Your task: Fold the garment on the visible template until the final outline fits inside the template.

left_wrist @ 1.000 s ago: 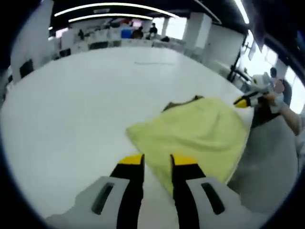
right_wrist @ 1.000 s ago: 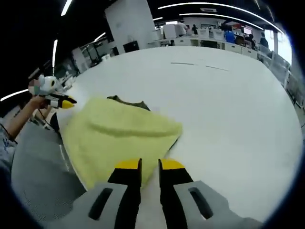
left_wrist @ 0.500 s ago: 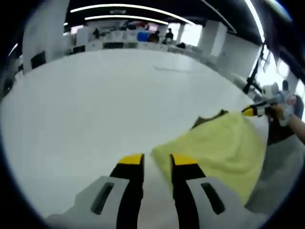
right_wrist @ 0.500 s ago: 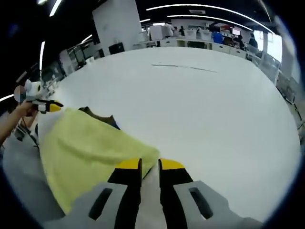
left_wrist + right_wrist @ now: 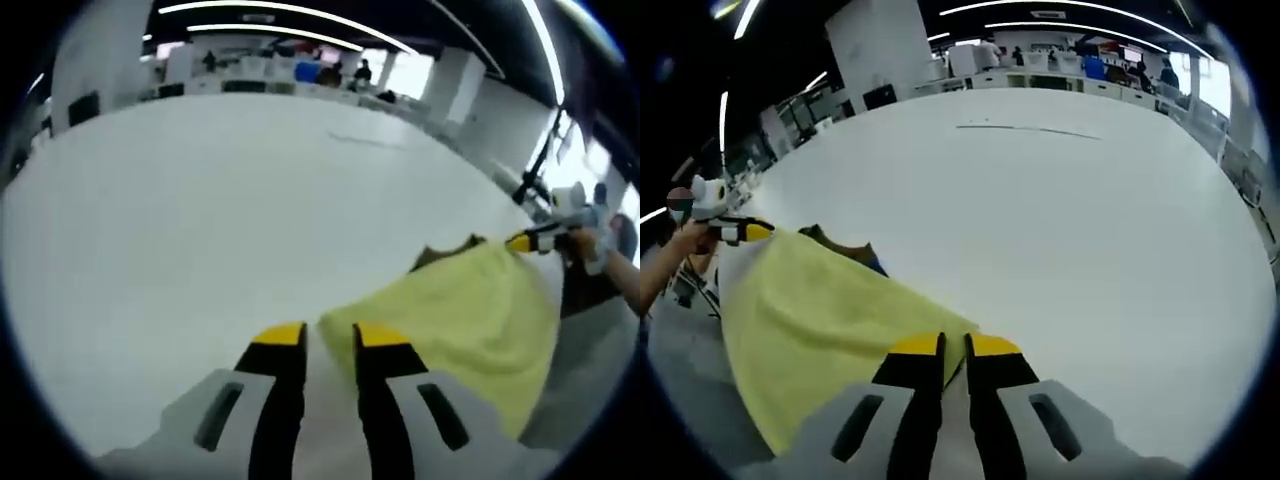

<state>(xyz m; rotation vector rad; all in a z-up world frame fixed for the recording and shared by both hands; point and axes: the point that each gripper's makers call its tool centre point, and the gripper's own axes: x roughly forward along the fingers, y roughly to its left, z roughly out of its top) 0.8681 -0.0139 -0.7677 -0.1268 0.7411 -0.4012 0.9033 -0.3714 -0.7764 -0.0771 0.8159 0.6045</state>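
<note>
Your right tool [image 5: 952,348] pinched the yellow garment [image 5: 810,320] corner; it trailed toward 9 o'clock (left tool's [image 5: 318,334] grip unclear).

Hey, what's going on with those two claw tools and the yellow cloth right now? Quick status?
Left gripper jaws at one corner of yellow garment. Right gripper jaws nearly shut on opposite corner. Garment stretched between them over white table. Nothing in the way.
</note>
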